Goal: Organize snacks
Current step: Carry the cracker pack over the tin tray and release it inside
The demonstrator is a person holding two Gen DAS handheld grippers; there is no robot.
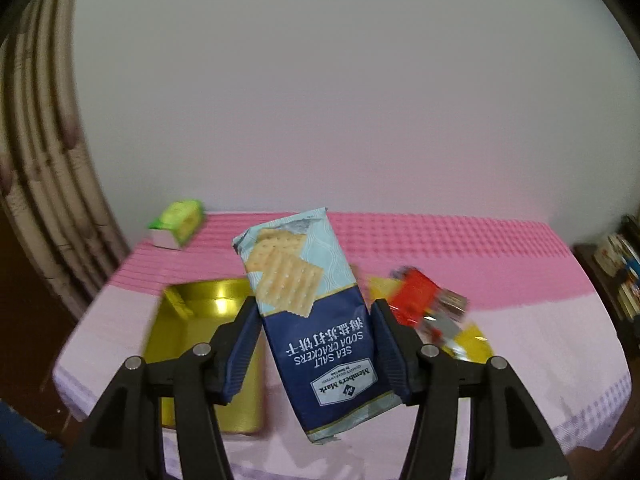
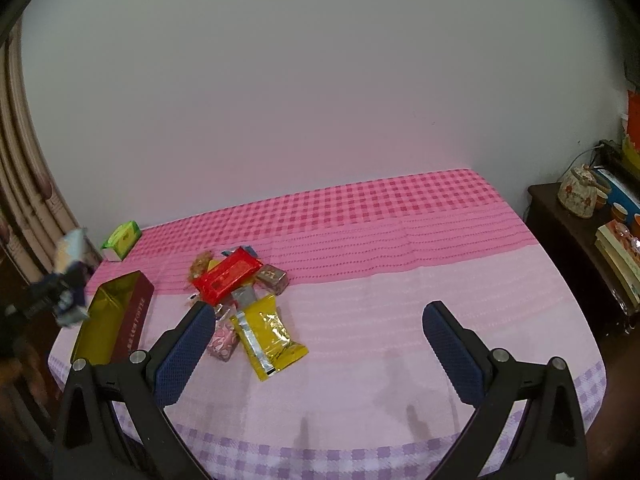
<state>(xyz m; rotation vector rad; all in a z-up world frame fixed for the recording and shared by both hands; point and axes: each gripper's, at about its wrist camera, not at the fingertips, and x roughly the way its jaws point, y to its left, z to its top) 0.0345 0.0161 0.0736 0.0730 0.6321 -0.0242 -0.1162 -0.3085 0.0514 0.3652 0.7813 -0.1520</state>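
Observation:
My left gripper (image 1: 314, 302) is shut on a blue-and-pale pack of sea salt soda crackers (image 1: 308, 308), held tilted in the air above the table. Below it on the left lies an open gold tin box (image 1: 200, 320). In the right wrist view the same pack (image 2: 70, 276) hangs blurred at the far left over the tin (image 2: 106, 316). My right gripper (image 2: 319, 307) is open and holds nothing, above the pink tablecloth (image 2: 400, 320). To its left lies a pile of snacks: a red pack (image 2: 228, 276), a yellow pack (image 2: 268, 336) and a pink one (image 2: 222, 342).
A green box (image 2: 122, 236) stands at the table's far left corner by the wall. A dark side cabinet (image 2: 560, 216) with a teapot (image 2: 578, 196) and books stands right of the table. A curtain hangs at the left.

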